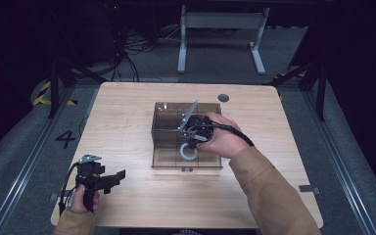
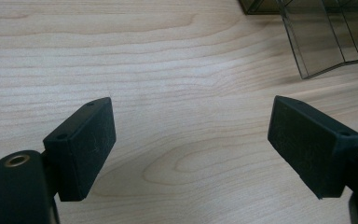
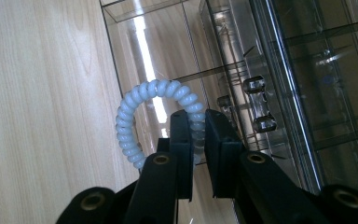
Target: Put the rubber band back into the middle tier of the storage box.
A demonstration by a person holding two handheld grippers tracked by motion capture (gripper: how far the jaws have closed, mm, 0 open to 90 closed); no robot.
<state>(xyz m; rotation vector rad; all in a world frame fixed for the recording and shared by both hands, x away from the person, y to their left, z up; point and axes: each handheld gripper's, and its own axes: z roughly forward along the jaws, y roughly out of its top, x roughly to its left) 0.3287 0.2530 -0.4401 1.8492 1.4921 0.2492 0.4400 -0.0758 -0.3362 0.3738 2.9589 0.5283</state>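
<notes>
A pale blue spiral coil ring (image 3: 129, 108) hangs from my right gripper (image 3: 198, 122), whose two black jaws are shut on the ring's right side. In the high view that gripper (image 1: 194, 142) points down over the smoky clear box (image 1: 155, 131) in the middle of the table, and the ring (image 1: 187, 152) sits just above the box's front part. The box has clear dividers inside (image 3: 270, 60). At the table's front left my left gripper (image 1: 119, 177) lies low with its jaws wide apart (image 2: 191, 144) over bare wood, holding nothing.
A wooden table (image 1: 122, 107) carries the box; a dark round cap (image 1: 223, 97) sits in its far edge. One corner of the box (image 2: 326, 42) lies ahead and to the right of the left gripper. A white desk frame (image 1: 220, 34) stands beyond the table.
</notes>
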